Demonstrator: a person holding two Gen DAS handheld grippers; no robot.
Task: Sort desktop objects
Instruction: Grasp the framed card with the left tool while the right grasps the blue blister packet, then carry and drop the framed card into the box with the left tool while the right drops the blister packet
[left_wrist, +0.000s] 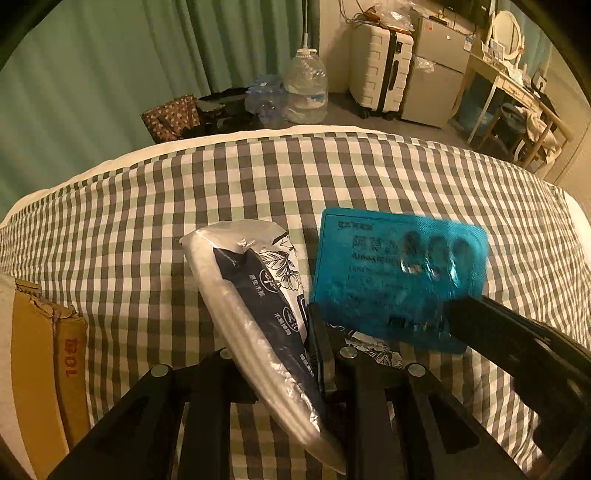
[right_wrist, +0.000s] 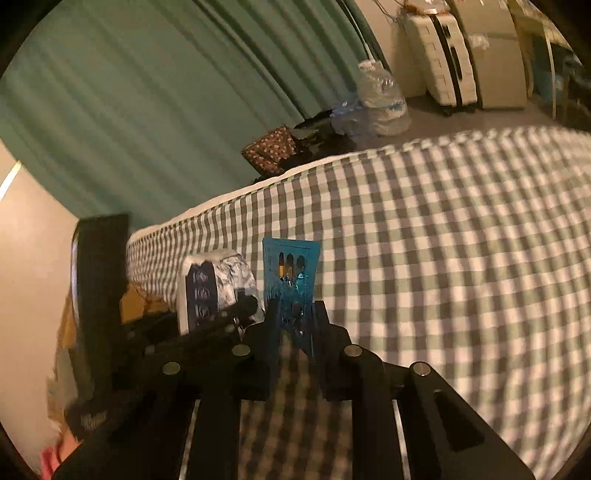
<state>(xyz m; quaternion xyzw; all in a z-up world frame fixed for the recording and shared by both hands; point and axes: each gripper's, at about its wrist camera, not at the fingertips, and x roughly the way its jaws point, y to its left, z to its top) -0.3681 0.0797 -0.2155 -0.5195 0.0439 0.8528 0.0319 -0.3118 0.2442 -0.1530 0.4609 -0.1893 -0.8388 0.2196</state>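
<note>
My left gripper (left_wrist: 280, 354) is shut on a tissue pack (left_wrist: 255, 295), white and dark blue with a leaf print, and holds it above the checked bed cover. It also shows in the right wrist view (right_wrist: 210, 291), left of my right gripper. My right gripper (right_wrist: 293, 314) is shut on a blue blister pack of capsules (right_wrist: 290, 273) and holds it upright. In the left wrist view the blister pack (left_wrist: 399, 273) hangs just right of the tissue pack, with the right gripper's black finger (left_wrist: 480, 317) on its lower edge.
A green and grey checked bed cover (left_wrist: 258, 177) fills the middle. A cardboard box (left_wrist: 48, 369) stands at the left edge. Beyond the bed are water bottles (left_wrist: 306, 88), a spotted bag (left_wrist: 170, 118), a white suitcase (left_wrist: 380, 70), a green curtain and a desk (left_wrist: 517, 85).
</note>
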